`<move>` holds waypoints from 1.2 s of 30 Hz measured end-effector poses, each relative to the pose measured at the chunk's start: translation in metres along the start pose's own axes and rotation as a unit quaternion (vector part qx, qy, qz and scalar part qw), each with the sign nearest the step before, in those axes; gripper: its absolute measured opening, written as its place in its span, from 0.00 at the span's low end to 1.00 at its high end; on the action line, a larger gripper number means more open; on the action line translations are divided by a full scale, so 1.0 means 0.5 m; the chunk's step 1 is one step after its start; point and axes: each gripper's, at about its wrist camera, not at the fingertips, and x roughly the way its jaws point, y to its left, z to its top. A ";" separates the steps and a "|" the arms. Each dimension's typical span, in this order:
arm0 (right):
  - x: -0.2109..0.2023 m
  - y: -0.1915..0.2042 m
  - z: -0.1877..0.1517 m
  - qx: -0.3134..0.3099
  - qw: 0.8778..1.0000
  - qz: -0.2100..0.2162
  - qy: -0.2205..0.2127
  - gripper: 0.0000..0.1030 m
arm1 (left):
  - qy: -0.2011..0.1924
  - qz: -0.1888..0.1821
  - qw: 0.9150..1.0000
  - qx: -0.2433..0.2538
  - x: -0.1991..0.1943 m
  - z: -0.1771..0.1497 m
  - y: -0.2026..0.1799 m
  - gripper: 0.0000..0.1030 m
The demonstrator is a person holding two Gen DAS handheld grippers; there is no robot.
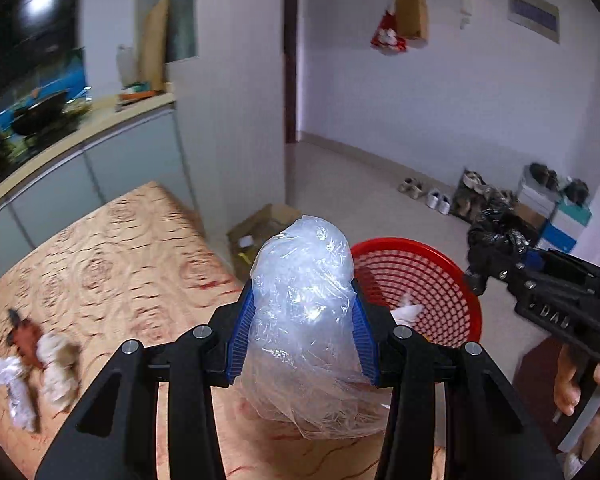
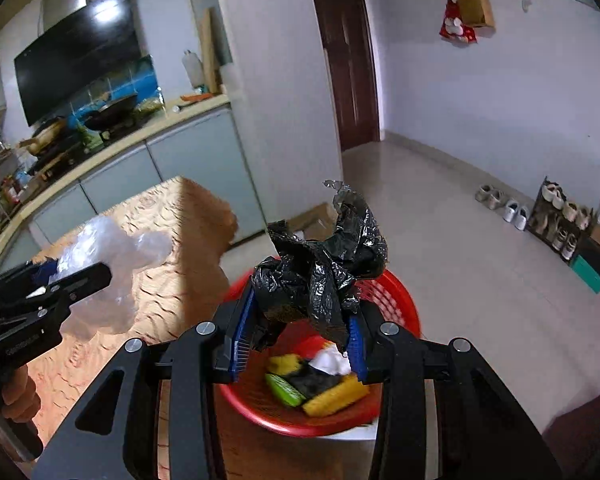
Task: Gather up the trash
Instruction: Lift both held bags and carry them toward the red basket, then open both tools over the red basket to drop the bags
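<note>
Beyond the patterned table (image 1: 112, 264), tiled floor (image 1: 360, 184) runs to shoes (image 1: 436, 198) at the far wall. Left gripper (image 1: 303, 312) pinches a clear plastic bag (image 1: 304, 280); right gripper (image 2: 298, 334) pinches a black bag (image 2: 320, 276) above the red basket (image 2: 404, 300).

Premises: a lived-in private home, open kitchen adjoining an entry area. Kitchen evidence: a black range hood (image 2: 76, 48) mounted over a stove carrying a dark wok (image 2: 112, 114), blue tiled backsplash behind, and a long pale counter (image 2: 148, 136) with grey-fronted cabinets beneath. A cutting board (image 2: 207, 50) leans upright at the counter's far end. Domestic evidence: a dark wooden door (image 2: 348, 60), tiled floor (image 2: 440, 220), pairs of shoes (image 2: 500, 202) lined along the wall beside a loaded shoe rack (image 2: 560, 216), and a brown paper bag (image 2: 474, 2) hung on the white wall. A table with a patterned cloth (image 1: 112, 264) stands near the counter.
</note>
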 end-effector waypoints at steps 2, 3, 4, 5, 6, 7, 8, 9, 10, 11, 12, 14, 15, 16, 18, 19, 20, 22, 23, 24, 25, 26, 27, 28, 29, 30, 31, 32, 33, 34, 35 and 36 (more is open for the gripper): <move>0.010 -0.013 -0.006 0.001 1.000 -0.004 0.008 0.37 | 0.009 -0.014 1.000 0.009 0.030 0.005 -0.026 0.42; 0.016 -0.019 -0.010 0.000 1.000 -0.007 0.013 0.37 | 0.012 -0.019 1.000 0.013 0.040 0.005 -0.035 0.42; 0.020 -0.019 -0.009 -0.001 1.000 -0.008 0.016 0.37 | 0.017 -0.024 0.999 0.016 0.054 0.006 -0.045 0.42; 0.025 -0.023 -0.012 -0.003 1.000 -0.010 0.020 0.37 | 0.022 -0.031 0.999 0.017 0.066 0.007 -0.052 0.42; 0.027 -0.026 -0.015 -0.005 1.000 -0.011 0.022 0.37 | 0.025 -0.035 0.999 0.017 0.074 0.006 -0.056 0.42; 0.033 -0.029 -0.017 -0.007 1.000 -0.012 0.026 0.37 | 0.031 -0.045 0.998 0.017 0.089 0.006 -0.062 0.42; 0.037 -0.032 -0.019 -0.009 0.999 -0.012 0.030 0.37 | 0.034 -0.049 0.998 0.017 0.097 0.005 -0.065 0.42; 0.040 -0.035 -0.021 -0.010 0.999 -0.012 0.032 0.37 | 0.039 -0.054 0.998 0.017 0.109 0.005 -0.068 0.42; 0.046 -0.038 -0.024 -0.011 0.999 -0.012 0.036 0.37 | 0.042 -0.056 0.997 0.017 0.117 0.005 -0.071 0.42; 0.051 -0.040 -0.025 -0.011 0.999 -0.012 0.039 0.37 | 0.048 -0.061 0.997 0.016 0.130 0.005 -0.075 0.42; 0.058 -0.042 -0.028 -0.012 0.999 -0.011 0.045 0.37 | 0.053 -0.064 0.996 0.016 0.138 0.002 -0.077 0.42; 0.068 -0.044 -0.036 -0.012 0.998 -0.011 0.054 0.37 | 0.062 -0.067 0.996 0.019 0.154 0.002 -0.083 0.42; 0.075 -0.044 -0.042 -0.012 0.998 -0.010 0.059 0.37 | 0.064 -0.069 0.995 0.021 0.158 0.002 -0.085 0.42; 0.079 -0.045 -0.045 -0.012 0.998 -0.010 0.062 0.37 | 0.065 -0.072 0.995 0.023 0.161 0.002 -0.087 0.42; 0.088 -0.042 -0.050 -0.014 0.998 -0.010 0.068 0.38 | 0.068 -0.075 0.995 0.023 0.166 0.002 -0.089 0.45; 0.092 -0.042 -0.052 -0.014 0.997 -0.009 0.070 0.38 | 0.070 -0.076 0.994 0.021 0.168 0.003 -0.087 0.48; 0.095 -0.041 -0.053 -0.013 0.997 -0.008 0.073 0.40 | 0.073 -0.076 0.994 0.018 0.171 0.004 -0.086 0.50; 0.100 -0.041 -0.055 -0.012 0.997 -0.008 0.074 0.48 | 0.073 -0.074 0.995 0.014 0.172 0.006 -0.082 0.53; 0.100 -0.040 -0.056 -0.010 0.997 -0.008 0.072 0.50 | 0.072 -0.073 0.995 0.014 0.169 0.007 -0.083 0.54; 0.099 -0.040 -0.055 -0.010 0.997 -0.008 0.071 0.54 | 0.070 -0.073 0.995 0.014 0.166 0.008 -0.082 0.56; 0.098 -0.039 -0.055 -0.010 0.998 -0.008 0.069 0.56 | 0.068 -0.073 0.995 0.014 0.164 0.011 -0.081 0.60; 0.098 -0.038 -0.056 -0.010 0.998 -0.008 0.069 0.57 | 0.065 -0.074 0.995 0.013 0.160 0.012 -0.080 0.61; 0.096 -0.037 -0.056 -0.009 0.998 -0.008 0.069 0.59 | 0.064 -0.074 0.995 0.013 0.157 0.013 -0.078 0.63; 0.095 -0.036 -0.057 -0.008 0.998 -0.008 0.068 0.60 | 0.062 -0.075 0.995 0.011 0.153 0.013 -0.077 0.64; 0.093 -0.035 -0.057 -0.008 0.998 -0.007 0.068 0.61 | 0.061 -0.075 0.995 0.010 0.150 0.014 -0.075 0.64; 0.089 -0.034 -0.057 -0.007 0.998 -0.007 0.066 0.62 | 0.060 -0.075 0.995 0.010 0.147 0.014 -0.074 0.64; 0.086 -0.033 -0.056 -0.007 0.998 -0.008 0.065 0.63 | 0.059 -0.075 0.995 0.009 0.143 0.014 -0.072 0.65; 0.082 -0.034 -0.055 -0.006 0.998 -0.009 0.063 0.63 | 0.056 -0.073 0.996 0.009 0.136 0.013 -0.070 0.65; 0.078 -0.035 -0.054 -0.005 0.998 -0.009 0.060 0.63 | 0.054 -0.072 0.996 0.010 0.130 0.012 -0.068 0.66; 0.074 -0.037 -0.053 -0.003 0.998 -0.009 0.058 0.63 | 0.051 -0.070 0.996 0.010 0.123 0.011 -0.065 0.67; 0.070 -0.039 -0.052 -0.002 0.998 -0.009 0.056 0.63 | 0.049 -0.068 0.996 0.009 0.119 0.011 -0.063 0.68; 0.065 -0.039 -0.052 0.001 0.999 -0.010 0.052 0.63 | 0.047 -0.066 0.997 0.008 0.114 0.009 -0.060 0.68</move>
